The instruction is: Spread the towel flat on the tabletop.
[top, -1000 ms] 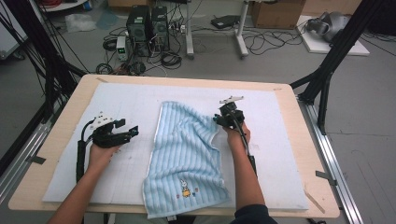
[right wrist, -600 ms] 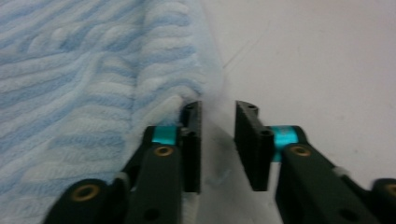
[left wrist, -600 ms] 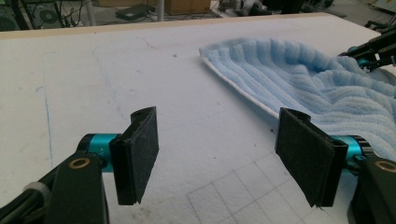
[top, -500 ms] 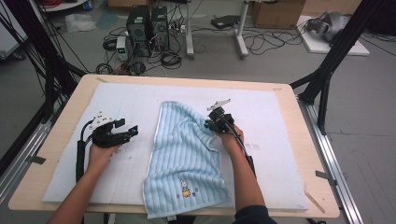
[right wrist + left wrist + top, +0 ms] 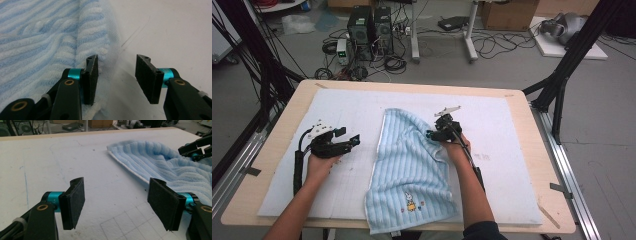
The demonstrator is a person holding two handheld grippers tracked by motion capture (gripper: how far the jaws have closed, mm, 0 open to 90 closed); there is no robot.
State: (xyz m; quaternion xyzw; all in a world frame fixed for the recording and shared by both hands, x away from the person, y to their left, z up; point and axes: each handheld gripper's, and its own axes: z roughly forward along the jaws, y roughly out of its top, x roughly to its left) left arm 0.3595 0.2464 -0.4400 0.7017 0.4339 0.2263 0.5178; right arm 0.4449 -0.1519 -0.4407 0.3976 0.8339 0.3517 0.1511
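The light-blue towel point(image 5: 409, 160) lies rumpled on the white mat point(image 5: 522, 165), mid-table, its lower hem overhanging the table's near edge. The right gripper point(image 5: 432, 134) sits at the towel's right border; its jaws have just been opening and now stand parted, one pad point(image 5: 91, 77) resting on the hem point(image 5: 110, 47), nothing clamped. The left gripper point(image 5: 354, 140) rests on the mat left of the towel, jaws wide, holding nothing.

Risks: the right jaws, closing from here, may catch a single thin layer or miss the hem altogether, so the fabric slips on lifting. The overhanging end could drag the cloth off the table if tugged towards the person.

Room: bare mat lies either side and beyond the towel
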